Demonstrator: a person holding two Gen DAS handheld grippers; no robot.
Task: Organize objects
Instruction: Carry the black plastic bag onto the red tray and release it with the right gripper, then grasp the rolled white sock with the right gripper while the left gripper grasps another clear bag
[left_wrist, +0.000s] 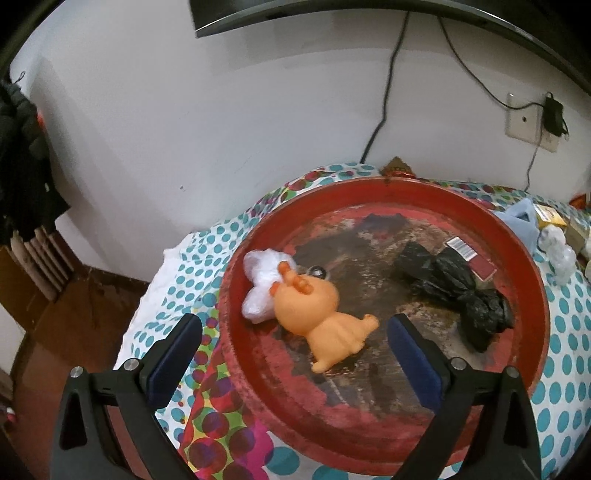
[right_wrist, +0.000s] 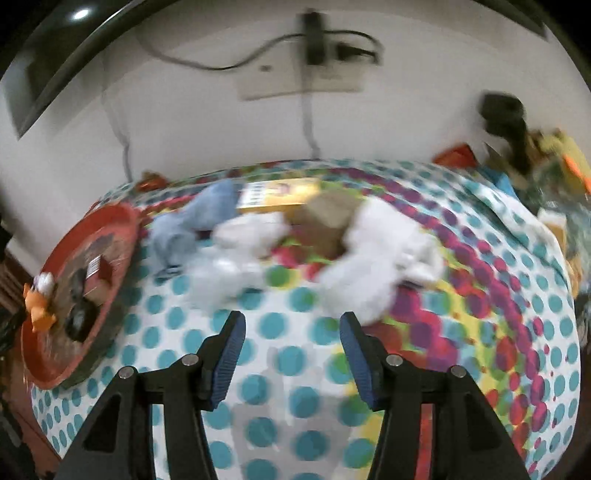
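My left claw (left_wrist: 294, 325) hangs over the near rim of the red tray (left_wrist: 255, 236), its jaws wide apart with nothing between them. This view gives me the tray's contents sharply: an orange rubber toy (left_wrist: 325, 317) lies on its side on the worn tray floor, its head resting against a crumpled white bag (left_wrist: 260, 291) at the tray's left edge. Across the tray sits a knotted black bag (left_wrist: 458, 295), and just behind it a small dark-red box with a barcode (left_wrist: 471, 256). The tray stands on a surface covered with a polka-dot cloth (left_wrist: 565, 354), close to a white wall with a socket plate (left_wrist: 524, 120) and cables. The right wrist view is smeared by blur, but it shows what the left one barely catches at its edge: a loose cluster well to the right of the tray, with a blue cloth (right_wrist: 192, 225), a yellow box (right_wrist: 277, 195), a brown box (right_wrist: 328, 210) and two white fluffy lumps (right_wrist: 376, 258), though I cannot tell what those lumps are. My right claw (right_wrist: 291, 334) stands apart and empty above bare cloth, just short of that cluster. From here the tray (right_wrist: 110, 221) sits at far left, seen at a steep angle, and a further jumble of things at far right is too blurred to make out.
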